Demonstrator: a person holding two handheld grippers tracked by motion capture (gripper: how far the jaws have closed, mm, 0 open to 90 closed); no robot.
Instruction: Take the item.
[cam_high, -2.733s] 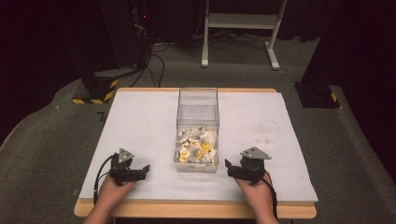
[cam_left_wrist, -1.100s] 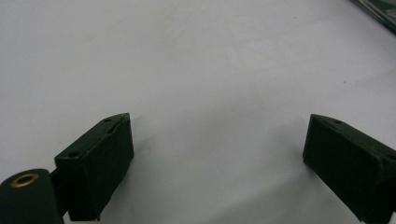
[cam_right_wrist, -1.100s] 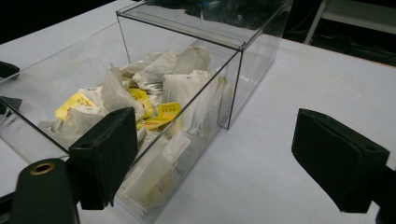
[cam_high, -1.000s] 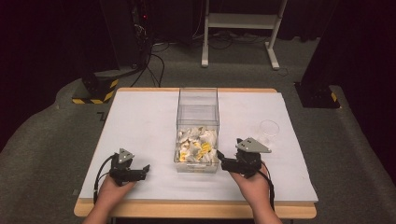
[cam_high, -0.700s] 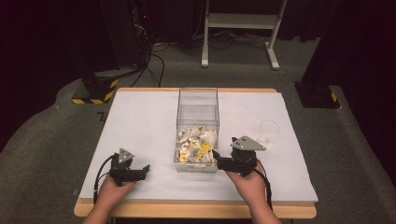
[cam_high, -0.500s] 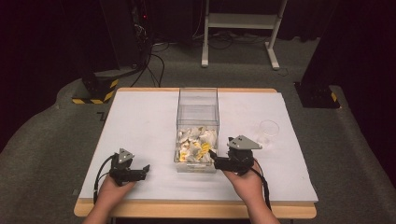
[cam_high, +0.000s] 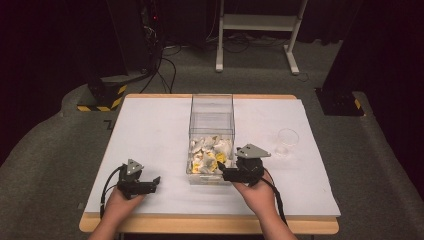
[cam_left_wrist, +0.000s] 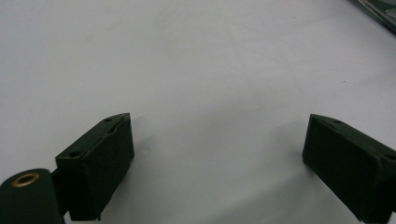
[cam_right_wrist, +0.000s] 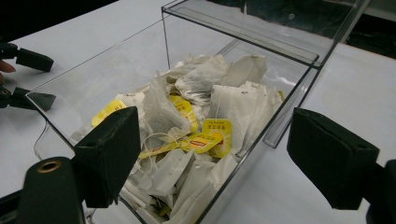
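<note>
Reaching for tea bags (cam_right_wrist: 196, 116) in clear plastic box (cam_high: 211, 117), mid-tabletop (cam_high: 150, 125).
Right hand-held gripper (cam_right_wrist: 224, 158), jaws wide open, just short of heap straight ahead; left hand-held gripper (cam_left_wrist: 219, 154), open too, well apart, resting low.

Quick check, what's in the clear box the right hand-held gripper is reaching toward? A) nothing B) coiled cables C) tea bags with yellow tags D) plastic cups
C: the right gripper view shows the clear box piled with paper tea bags bearing yellow tags, with the right hand-held gripper open over its near end.
</note>
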